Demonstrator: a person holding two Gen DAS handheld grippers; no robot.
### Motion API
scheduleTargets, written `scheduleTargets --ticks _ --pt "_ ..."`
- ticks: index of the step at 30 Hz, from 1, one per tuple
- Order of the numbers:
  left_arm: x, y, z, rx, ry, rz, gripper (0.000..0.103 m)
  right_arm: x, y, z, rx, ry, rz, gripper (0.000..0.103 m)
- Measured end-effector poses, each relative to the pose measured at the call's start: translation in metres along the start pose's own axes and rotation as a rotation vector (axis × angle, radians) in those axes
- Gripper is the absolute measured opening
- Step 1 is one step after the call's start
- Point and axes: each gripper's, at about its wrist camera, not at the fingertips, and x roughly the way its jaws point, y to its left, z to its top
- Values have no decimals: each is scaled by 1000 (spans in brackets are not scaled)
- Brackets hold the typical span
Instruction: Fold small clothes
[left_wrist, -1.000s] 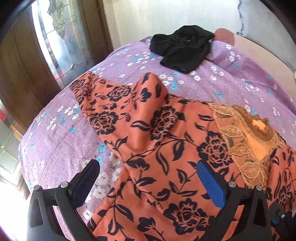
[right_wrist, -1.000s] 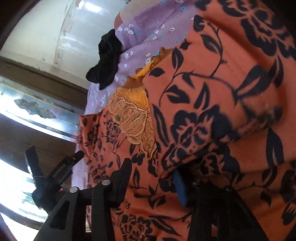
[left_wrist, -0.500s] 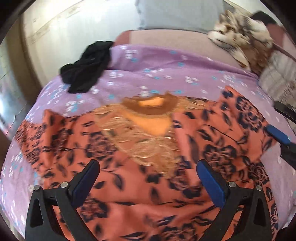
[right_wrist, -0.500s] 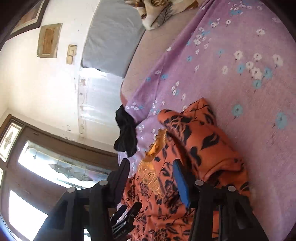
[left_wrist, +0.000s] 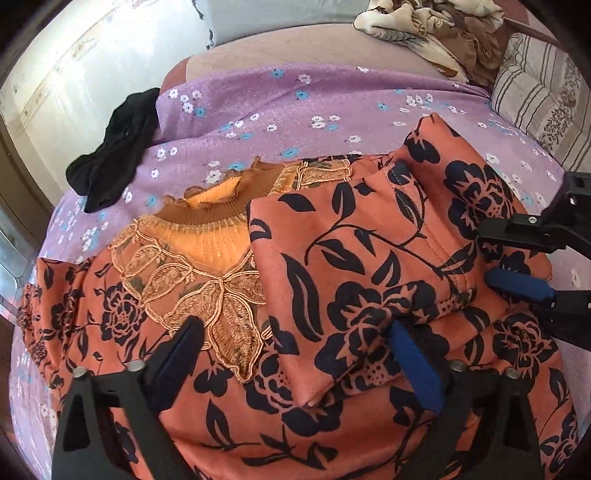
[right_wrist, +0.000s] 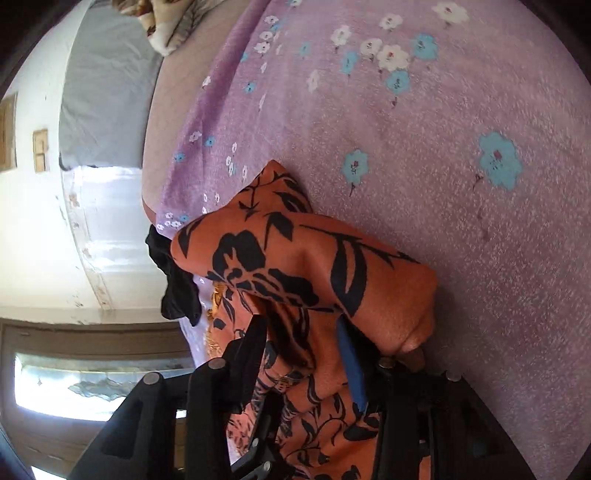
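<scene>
**Orange garment on bed, sleeve folded over**

No legible writing or labels. I count one orange floral garment (left_wrist: 351, 295) spread on the purple bedsheet (left_wrist: 295, 103), its sleeve laid across the chest. My left gripper (left_wrist: 295, 350) has just been closing slightly; jaws wide, nothing pinched. My right gripper (right_wrist: 306, 354) has been narrowing, sleeve cloth between the jaws; grip uncertain. Beyond: one black garment (left_wrist: 110, 155), one striped pillow (left_wrist: 535, 99).

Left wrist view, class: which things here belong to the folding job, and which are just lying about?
In the job:
orange floral top, one sleeve folded across it
left gripper
right gripper

Lying about:
black garment
crumpled beige cloth
striped cushion
purple flowered sheet
</scene>
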Motion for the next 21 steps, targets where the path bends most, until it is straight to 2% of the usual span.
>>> scheduleTargets --ticks 2,4,7,10,14,16,18,19,21 --pt "5 2 1 -6 22 -70 62 -4 -1 -1 5 2 4 44" --pt "6 4 2 -15 29 -140 45 -4 2 -3 0 1 0 44" --pt "-1 6 2 0 -3 -134 19 -4 6 -6 -13 -1 -7 44" --pt "-9 25 6 -62 -17 -195 15 -4 4 -6 -8 3 8 45" --pt "-16 59 11 -175 -26 -278 14 -2 3 -6 12 16 66 60" --pt "-16 74 10 -234 -10 -332 14 -1 4 -7 10 22 67 60" --pt "-8 88 6 -311 41 -384 19 0 5 -8 6 24 65 60" --pt "-3 95 4 -352 74 -383 20 1 6 -7 4 24 62 60" --pt "4 110 -2 -412 123 -313 31 1 7 -7 1 27 60 60"
